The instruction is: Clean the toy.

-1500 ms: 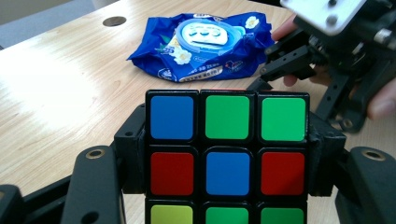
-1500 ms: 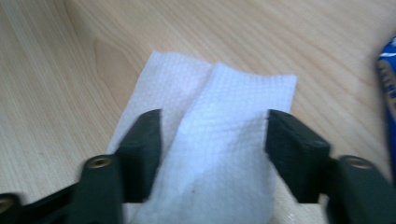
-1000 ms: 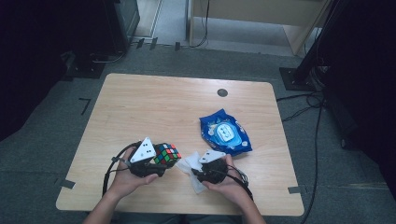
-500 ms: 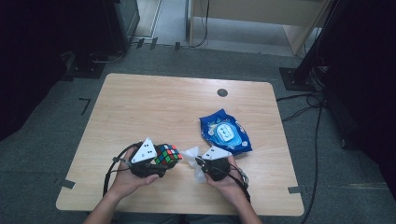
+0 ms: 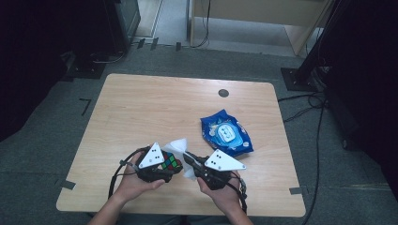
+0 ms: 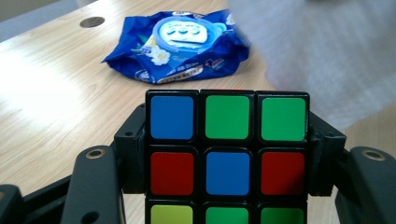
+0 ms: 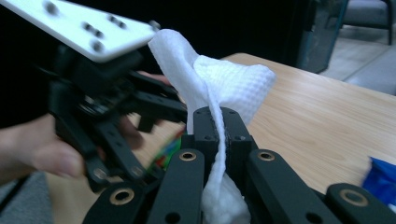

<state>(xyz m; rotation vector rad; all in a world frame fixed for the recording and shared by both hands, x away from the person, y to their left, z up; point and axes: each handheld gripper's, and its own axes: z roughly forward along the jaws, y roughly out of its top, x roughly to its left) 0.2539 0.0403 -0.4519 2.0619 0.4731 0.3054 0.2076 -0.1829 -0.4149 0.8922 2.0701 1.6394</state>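
Right gripper (image 7: 223, 122) jaws, just closed, are now clamped on a white wet wipe (image 7: 233, 84), lifted beside the Rubik's cube (image 6: 227, 154), which is clenched above the table (image 5: 141, 108) in the left gripper (image 5: 165, 165). Wiping is judged imminent.

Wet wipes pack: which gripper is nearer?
Right. The right gripper, shut on a white wipe, sits just below-left of the blue wet wipes pack; the left gripper, holding the Rubik's cube, is farther left.

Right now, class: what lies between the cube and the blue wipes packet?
In the high view, the white wipe pinched in the right gripper rises between the cube and the blue wipes packet.
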